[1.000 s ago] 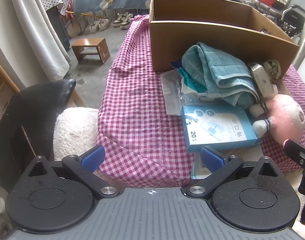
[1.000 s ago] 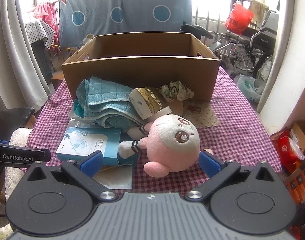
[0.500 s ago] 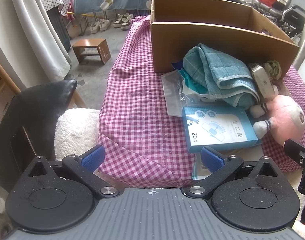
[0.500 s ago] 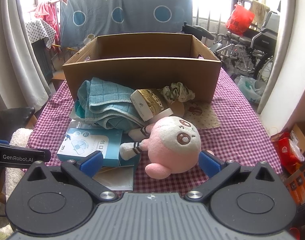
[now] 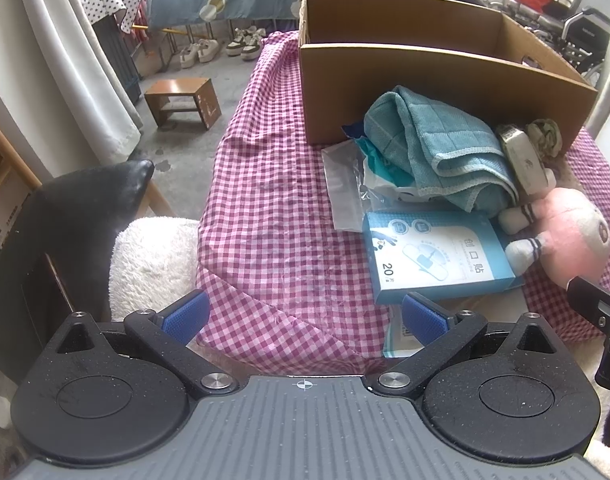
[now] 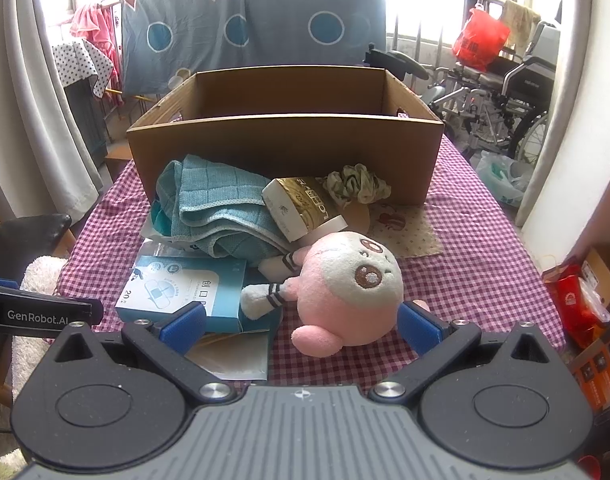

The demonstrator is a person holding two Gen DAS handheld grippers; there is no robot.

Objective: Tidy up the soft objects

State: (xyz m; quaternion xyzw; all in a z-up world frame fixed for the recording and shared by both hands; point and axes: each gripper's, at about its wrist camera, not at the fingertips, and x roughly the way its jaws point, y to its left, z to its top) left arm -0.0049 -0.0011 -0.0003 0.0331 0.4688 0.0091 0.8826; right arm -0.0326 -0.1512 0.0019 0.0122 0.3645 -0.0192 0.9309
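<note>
Right tool (image 6: 301, 322) gapes wide, empty, plush toy (image 6: 345, 288) at 12 o'clock between its fingers. Toy judged light, compressible; grip the round head.

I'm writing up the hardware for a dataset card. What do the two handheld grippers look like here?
Both look alike: a ribbed grey body, two round black speckled housings, black linkage arms with silver pivot bolts and blue textured finger pads. A small crosshair mark sits at the centre of each body. The left gripper, seen side-on from the right gripper, carries white "GenRobot.AI" lettering. No sleeves or cables are visible.
</note>
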